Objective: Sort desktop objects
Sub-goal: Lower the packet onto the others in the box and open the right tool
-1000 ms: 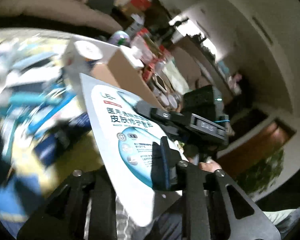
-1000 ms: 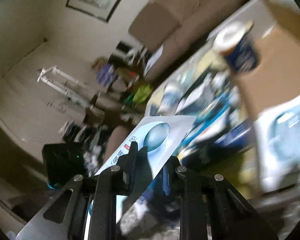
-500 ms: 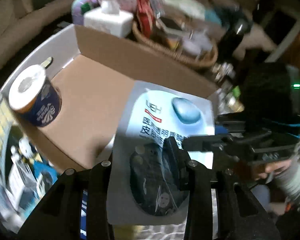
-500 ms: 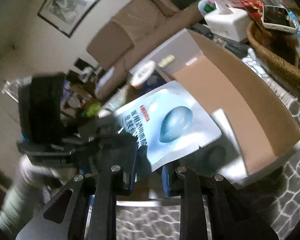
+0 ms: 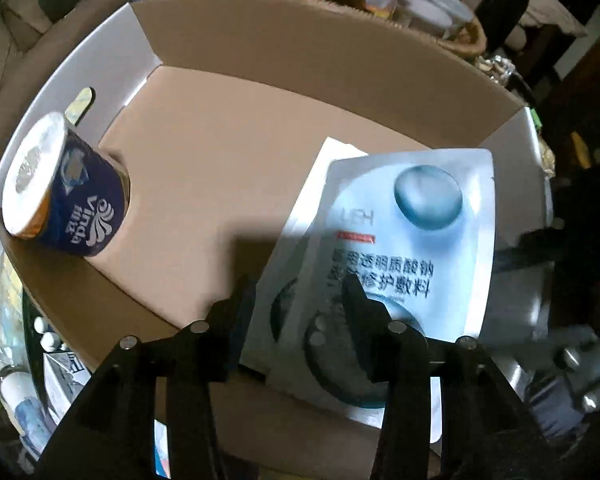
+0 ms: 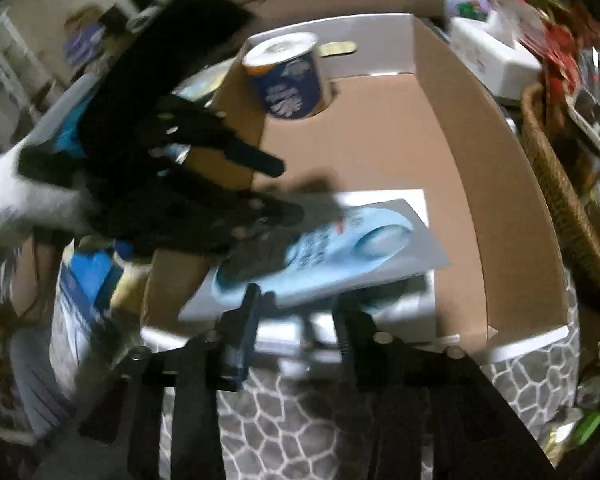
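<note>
Both claws, left (image 5: pixel 300 300) and right (image 6: pixel 296 308), spread. Flat pale-blue foil sachets (image 5: pixel 404 248) in brown cardboard box (image 5: pixel 228 152): light, floppy, slippery; pinch 6 o'clock edge.

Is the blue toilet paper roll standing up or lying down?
Standing up. The toilet paper roll rests on its flat end in the cardboard box corner, white top facing up.
</note>
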